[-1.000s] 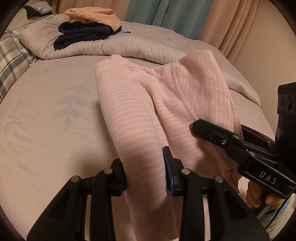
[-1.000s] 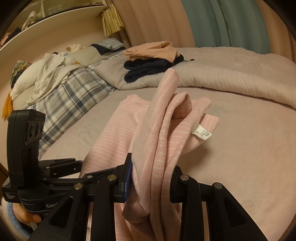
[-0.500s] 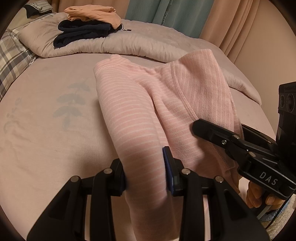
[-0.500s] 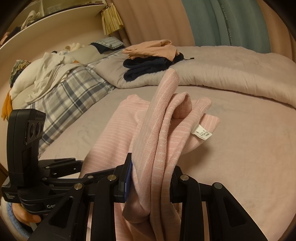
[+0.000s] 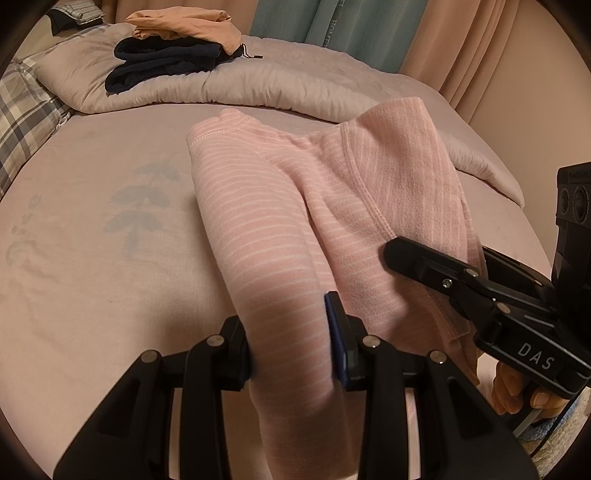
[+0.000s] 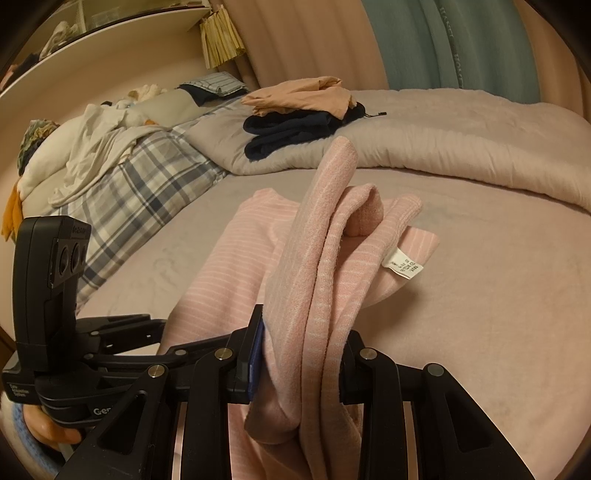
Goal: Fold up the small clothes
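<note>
Fleece, by the look of it: the pink striped garment [image 5: 280, 206] is soft, light and floppy, so it will sag wherever it is unsupported and drape rather than hold a crease. It lies on the near part of the bed [image 5: 92, 258], its far end resting flat on the pink sheet while its near end is lifted off the mattress. The left claw [image 5: 291, 347] is clamped on one bunched tube of fabric, apparently a leg or sleeve, and the right claw [image 6: 303, 365] is clamped on a thicker gather of several layers, with a white care label [image 6: 400, 267] hanging just to the right of that bundle. The brushed surface should grip well against the pads, so slipping seems unlikely; the greater risk is that pinched layers drag hidden ones along. Hold is best taken at hems, where the stitching gives some body. Far back on the grey quilt [image 5: 295, 85], a folded navy garment [image 5: 162, 64] sits under a peach one [image 5: 184, 22].
</note>
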